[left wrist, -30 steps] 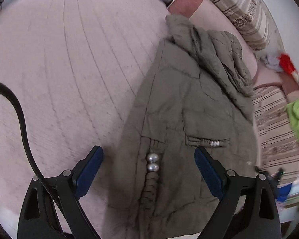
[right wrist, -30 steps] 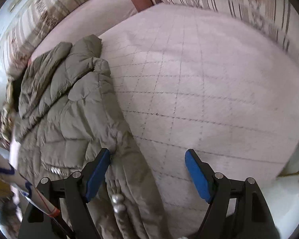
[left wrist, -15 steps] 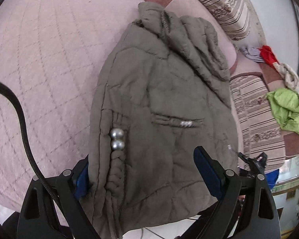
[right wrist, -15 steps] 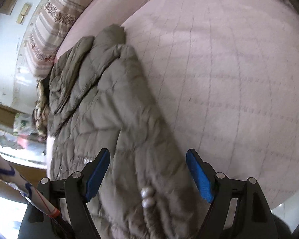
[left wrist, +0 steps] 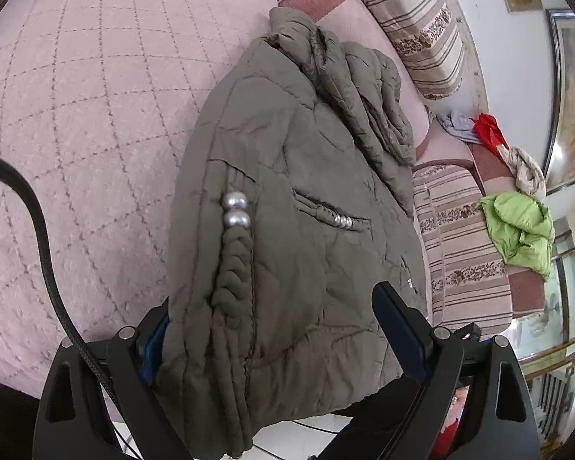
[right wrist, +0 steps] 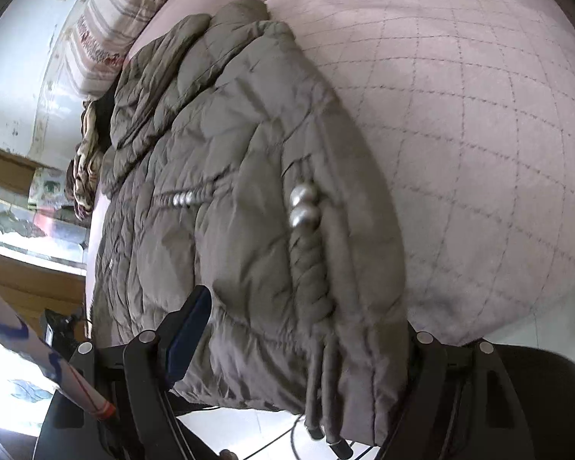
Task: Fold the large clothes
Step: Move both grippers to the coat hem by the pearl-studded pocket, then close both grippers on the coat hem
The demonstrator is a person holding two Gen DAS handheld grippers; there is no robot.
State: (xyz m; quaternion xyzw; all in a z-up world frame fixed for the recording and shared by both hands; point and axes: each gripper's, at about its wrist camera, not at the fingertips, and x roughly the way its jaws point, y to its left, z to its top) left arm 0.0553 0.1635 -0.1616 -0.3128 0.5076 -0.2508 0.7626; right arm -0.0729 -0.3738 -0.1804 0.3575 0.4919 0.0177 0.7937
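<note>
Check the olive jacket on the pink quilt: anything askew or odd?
The olive jacket lies bunched rather than flat: its far end is crumpled into a heap by the striped cushion, and its near hem overhangs the quilt's edge. No damage or spill shows.

Olive-green quilted jacket with silver beads; pale pink, diamond-stitched bedspread; beige-and-brown striped cushions; lime-green garment.

Both tools now straddle the jacket hem.
</note>
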